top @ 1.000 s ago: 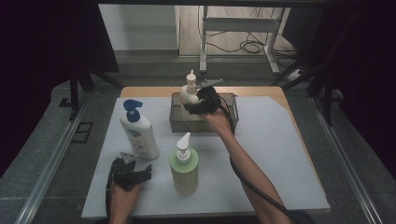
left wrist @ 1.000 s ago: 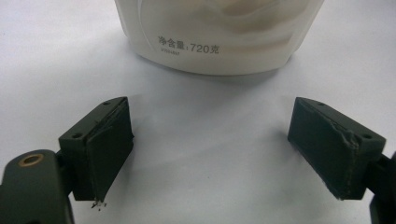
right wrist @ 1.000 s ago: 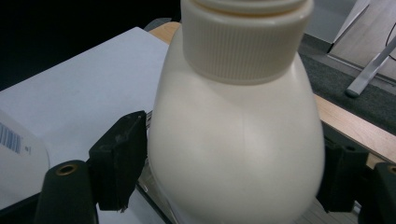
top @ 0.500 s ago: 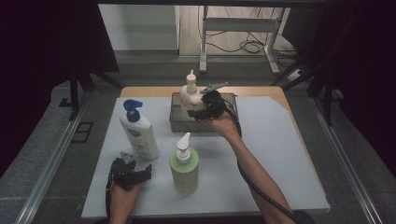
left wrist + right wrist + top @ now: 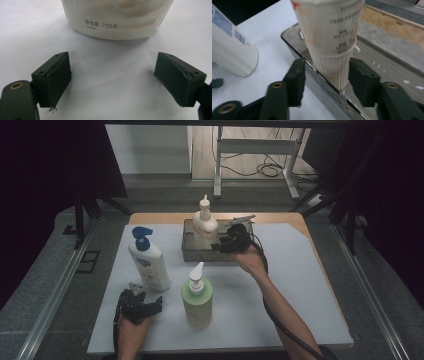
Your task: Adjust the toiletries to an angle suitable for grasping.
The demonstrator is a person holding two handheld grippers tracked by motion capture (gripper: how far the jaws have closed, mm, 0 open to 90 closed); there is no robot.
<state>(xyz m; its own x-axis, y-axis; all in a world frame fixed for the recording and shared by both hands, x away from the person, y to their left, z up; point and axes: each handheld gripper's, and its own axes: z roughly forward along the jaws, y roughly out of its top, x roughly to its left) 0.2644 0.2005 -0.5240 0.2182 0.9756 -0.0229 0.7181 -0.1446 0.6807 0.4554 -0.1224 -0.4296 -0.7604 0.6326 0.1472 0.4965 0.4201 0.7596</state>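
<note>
I am at the step of taking the cream bottle (image 5: pixel 329 47) that stands in the metal tray (image 5: pixel 192 251), at the tray's left part. My right claw (image 5: pixel 325 81) has just been closing, and the bottle's ribbed lower part is between the jaws. The right pad looks touching or almost touching it, but on the left a small gap remains, and the tray's near wall passes in front of the left jaw, so I judge the grip is not made yet. From above, this claw (image 5: pixel 231 240) sits at the tray's right side, beside the bottle (image 5: pixel 205 225). Next I think I must close fully on the bottle, keep the left jaw free from the tray wall, then lift straight up. My left claw (image 5: pixel 112 82) rests wide open and empty on the white mat, in front of the tray, facing the blue-pump bottle (image 5: pixel 117 17). The green bottle (image 5: pixel 196 297) stands in front of the tray, well apart.
</note>
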